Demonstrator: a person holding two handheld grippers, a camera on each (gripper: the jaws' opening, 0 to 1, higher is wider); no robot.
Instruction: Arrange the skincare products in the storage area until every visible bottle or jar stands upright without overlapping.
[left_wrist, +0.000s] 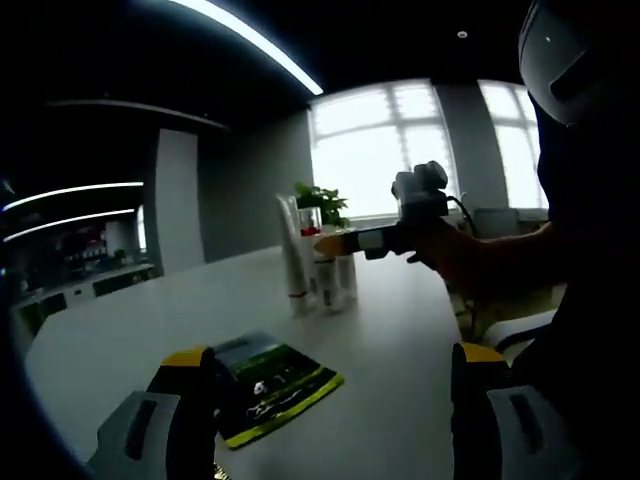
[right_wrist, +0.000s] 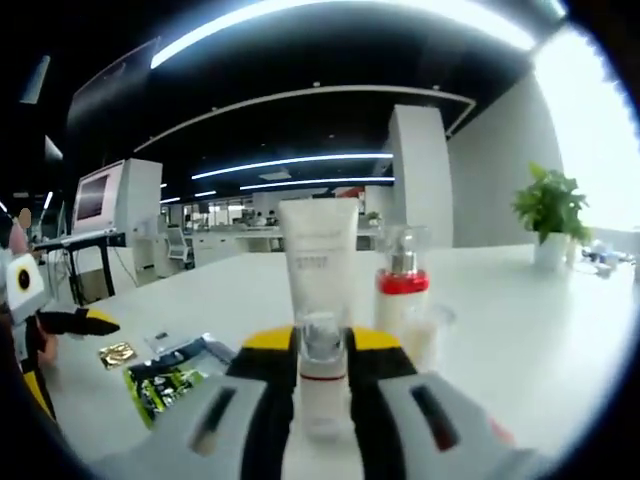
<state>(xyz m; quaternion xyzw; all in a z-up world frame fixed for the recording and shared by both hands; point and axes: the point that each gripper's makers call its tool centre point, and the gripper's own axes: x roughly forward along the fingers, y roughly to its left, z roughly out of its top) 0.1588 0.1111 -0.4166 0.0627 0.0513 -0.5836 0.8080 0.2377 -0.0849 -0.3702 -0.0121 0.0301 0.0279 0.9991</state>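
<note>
My right gripper (right_wrist: 322, 342) is shut on a small clear-capped white bottle (right_wrist: 322, 385), held upright just over the white table (right_wrist: 520, 330). Right behind it stand a tall white tube (right_wrist: 318, 255), a bottle with a red collar (right_wrist: 402, 285) and a small clear jar (right_wrist: 427, 338). In the left gripper view the same group, the tube (left_wrist: 295, 255) and the bottles (left_wrist: 338, 282), stands mid-table with the right gripper (left_wrist: 332, 242) at it, held by a person's hand. My left gripper (left_wrist: 332, 355) is open wide, low over a green and black sachet (left_wrist: 270, 385).
A gold sachet (right_wrist: 118, 353) and the green sachet (right_wrist: 170, 385) lie left of the products, near a yellow finger (right_wrist: 85, 322) of the left gripper. A potted plant (right_wrist: 548, 215) stands far right on the table. A person's dark sleeve (left_wrist: 590, 300) is at the right.
</note>
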